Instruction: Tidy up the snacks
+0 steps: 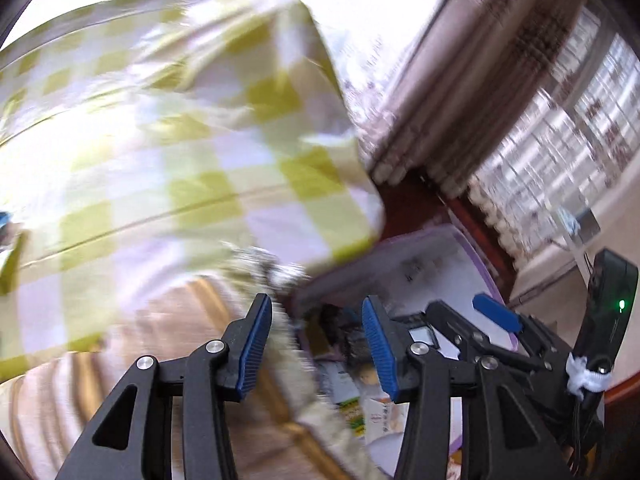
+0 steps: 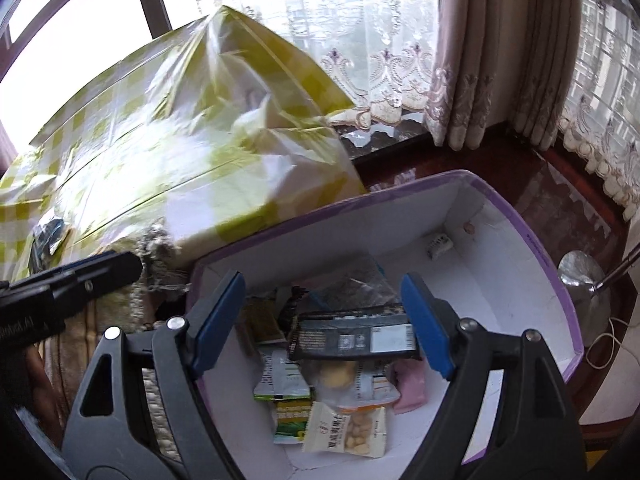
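A white box with a purple rim (image 2: 536,256) stands low in the right wrist view and holds several snack packets: a black packet (image 2: 356,338), a green-and-white one (image 2: 282,380) and a clear bag of nuts (image 2: 352,430). My right gripper (image 2: 324,324) is open and empty just above these packets. My left gripper (image 1: 318,348) is open and empty at the box's left edge; the box (image 1: 440,248) shows behind it, blurred. The right gripper (image 1: 496,314) also shows in the left wrist view, and the left gripper's arm (image 2: 72,280) in the right wrist view.
A large green-and-white checked plastic bag (image 2: 168,136) bulges at the left, touching the box; it also shows in the left wrist view (image 1: 168,128). A beige fringed cloth (image 1: 160,344) lies under it. Curtains (image 2: 472,52) and a dark wooden ledge (image 2: 560,200) lie behind.
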